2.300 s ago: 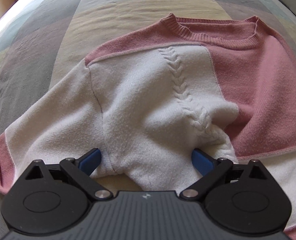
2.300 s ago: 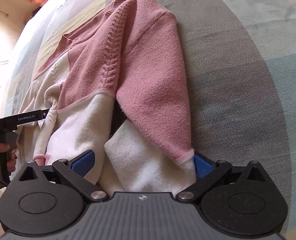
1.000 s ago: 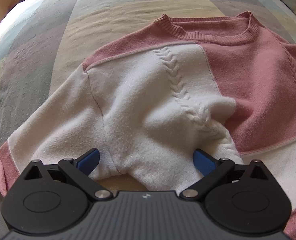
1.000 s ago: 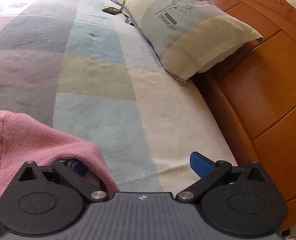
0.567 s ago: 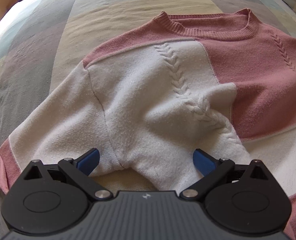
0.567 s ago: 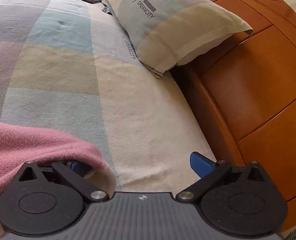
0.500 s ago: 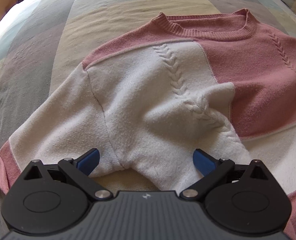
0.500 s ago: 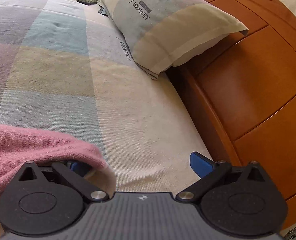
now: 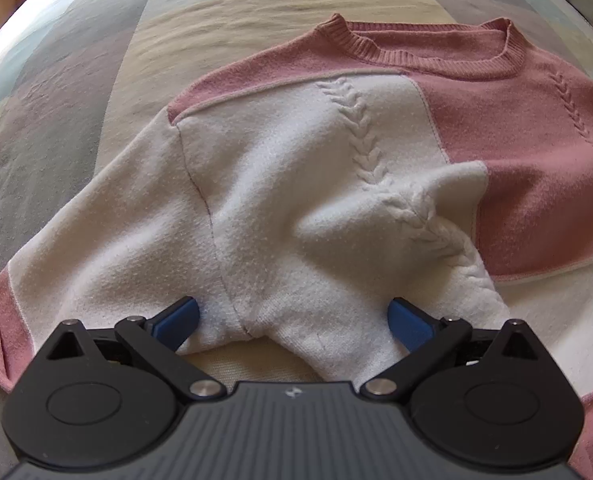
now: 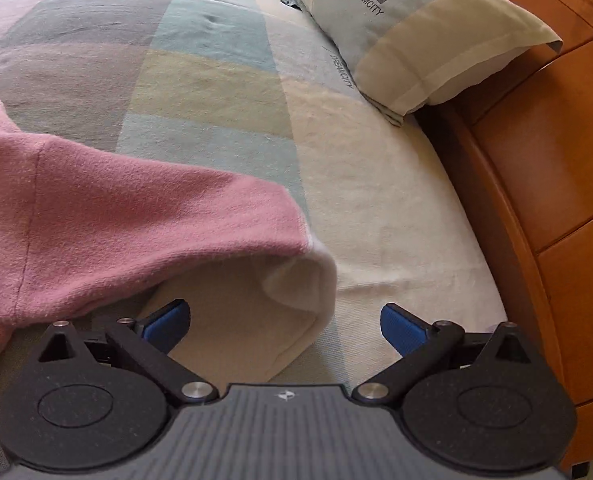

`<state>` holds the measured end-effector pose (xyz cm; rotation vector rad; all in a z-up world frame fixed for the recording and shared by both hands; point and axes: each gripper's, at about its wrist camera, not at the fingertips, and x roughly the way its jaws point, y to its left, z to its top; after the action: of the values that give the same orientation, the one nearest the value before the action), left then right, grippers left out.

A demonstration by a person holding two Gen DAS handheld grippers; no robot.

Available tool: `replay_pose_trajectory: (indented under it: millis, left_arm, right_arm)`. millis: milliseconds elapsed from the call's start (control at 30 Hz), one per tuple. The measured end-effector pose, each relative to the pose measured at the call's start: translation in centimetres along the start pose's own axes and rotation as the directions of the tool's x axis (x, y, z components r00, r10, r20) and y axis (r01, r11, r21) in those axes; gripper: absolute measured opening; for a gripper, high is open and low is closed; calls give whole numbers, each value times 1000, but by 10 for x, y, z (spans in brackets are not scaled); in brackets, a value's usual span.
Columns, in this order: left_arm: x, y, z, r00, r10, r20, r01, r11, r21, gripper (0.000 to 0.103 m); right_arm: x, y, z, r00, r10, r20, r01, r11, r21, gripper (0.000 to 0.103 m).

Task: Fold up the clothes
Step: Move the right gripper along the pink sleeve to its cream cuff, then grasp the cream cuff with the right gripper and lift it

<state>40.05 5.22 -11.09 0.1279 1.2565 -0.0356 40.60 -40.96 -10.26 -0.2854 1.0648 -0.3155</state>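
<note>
"DREAMCITY" on pillow [image 10: 416, 28], bedsheet [image 10: 341, 72]

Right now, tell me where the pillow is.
In the right wrist view the pillow lies at the upper right, on the checked bedspread against the wooden headboard, well beyond the sweater sleeve.

Right sleeve [image 10: 144, 216] now swung out from across sweater [image 9: 320, 184], lying toward headboard side. Right gripper [image 10: 284, 324] no longer over fabric; jaws apart, cuff [image 10: 296, 292] between them. Sweater's pink half now uncovered.
</note>
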Motion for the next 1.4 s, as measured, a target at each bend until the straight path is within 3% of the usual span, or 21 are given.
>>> replay_pose_trajectory:
  millis: [167, 300, 433, 567, 633, 733, 800, 833, 933, 1000, 1100, 1267, 1333, 1400]
  left_arm:
    - [1, 0, 0, 1000, 1, -3, -1, 1000, -1, 103]
    - [1, 0, -1, 1000, 1, -5, -1, 1000, 0, 103]
    - [1, 0, -1, 1000, 2, -10, -2, 1000, 2, 103]
    - [1, 0, -1, 1000, 5, -13, -5, 1000, 0, 103]
    - [1, -1, -1, 1000, 7, -13, -7, 1000, -1, 103]
    - [1, -2, -2, 1000, 11, -12, -11, 1000, -1, 103]
    - [1, -2, -3, 1000, 12, -11, -12, 1000, -1, 103]
    - [1, -2, -3, 1000, 12, -11, -12, 1000, -2, 103]
    - [0, -1, -4, 1000, 9, -8, -9, 1000, -1, 103]
    - [2, 2, -4, 1000, 7, -7, -7, 1000, -3, 103]
    - [2, 0, -2, 1000, 11, -2, -11, 1000, -8, 103]
    - [-1, -5, -3, 1000, 16, 2, -16, 1000, -18, 103]
    - [-7, -11, -10, 1000, 17, 2, -17, 1000, -19, 103]
    - [-4, -8, -9, 1000, 14, 1, -14, 1000, -17, 103]
  right_arm:
    - [17, -6, -23, 989, 136, -53, -128, 983, 132, 103]
    - [26, -30, -34, 966, 250, -66, -220, 930, 296, 103]
    - [10, -56, -38, 946, 320, 42, -310, 868, 388, 103]
    - [-5, -83, -20, 918, 341, 203, -397, 812, 428, 103]
    - [-1, -95, 1, 907, 328, 266, -416, 803, 428, 103]
    - [26, -102, 33, 905, 342, 254, -423, 795, 436, 103]
    - [52, -103, 48, 897, 393, 201, -440, 768, 464, 103]
    - [64, -103, 53, 886, 429, 173, -456, 747, 483, 103]
    - [79, -96, 49, 826, 549, 131, -525, 662, 535, 103]
    - [72, -87, 43, 768, 625, 143, -590, 602, 537, 103]
    - [38, -67, 31, 688, 704, 178, -683, 544, 487, 103]
    - [5, -18, 9, 597, 794, 120, -758, 509, 408, 103]
    - [4, 4, -4, 576, 815, 63, -761, 506, 406, 103]
    - [5, 21, -17, 582, 813, 17, -746, 525, 411, 103]
